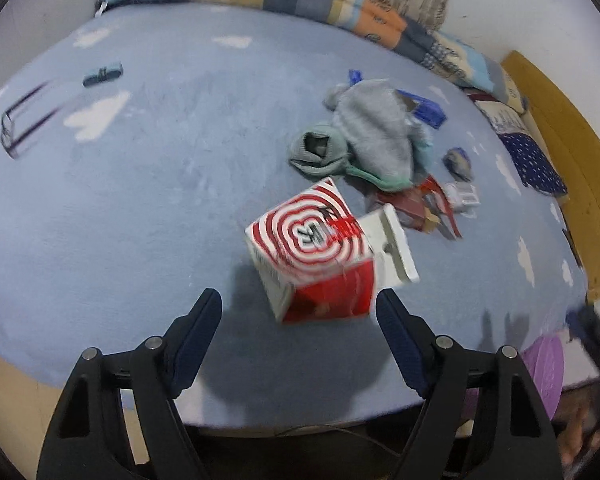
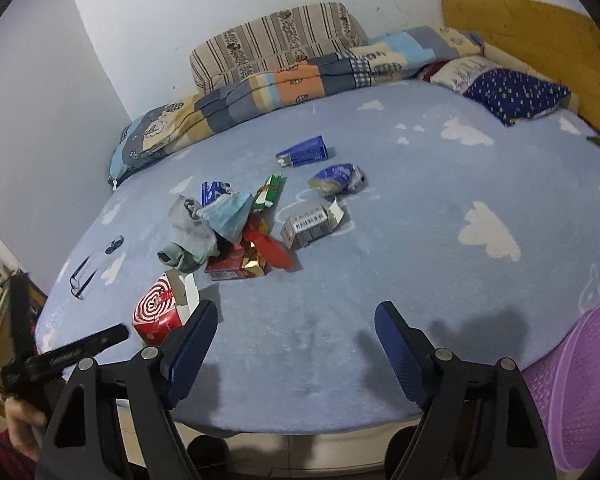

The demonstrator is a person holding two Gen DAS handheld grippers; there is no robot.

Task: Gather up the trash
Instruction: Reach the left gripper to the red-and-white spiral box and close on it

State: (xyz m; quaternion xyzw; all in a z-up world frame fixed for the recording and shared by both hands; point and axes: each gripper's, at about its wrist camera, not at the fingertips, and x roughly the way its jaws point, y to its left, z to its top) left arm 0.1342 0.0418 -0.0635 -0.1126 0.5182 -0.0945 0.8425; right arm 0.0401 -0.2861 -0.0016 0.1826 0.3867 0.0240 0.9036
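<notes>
The left gripper [image 1: 299, 308] stands with its jaws apart and grips nothing; the red-and-white spiral box [image 1: 316, 256] sits just ahead of its fingertips, its lower corner reaching between them without either dark-blue pad touching it. This gripper tilts steeply down toward the blue cloud-print bedsheet [image 1: 140, 220], and in the right wrist view it shows at the left edge as a black frame held in a hand [image 2: 20, 420]. Beyond the box lies a heap of trash: grey socks [image 1: 376, 140], a red carton [image 1: 408, 204], a blue carton [image 1: 428, 110] and a small white box [image 1: 466, 196]. The right gripper [image 2: 296, 320] is likewise spread wide and empty, slanting down over bare sheet near the bed's edge. The spiral box lies to the left of its left finger, the heap farther ahead, with a grey barcode box [image 2: 306, 226] and a crumpled blue wrapper [image 2: 338, 178] beyond. A purple basket [image 2: 580, 392] stands just beside its right finger, at the bed's edge.
</notes>
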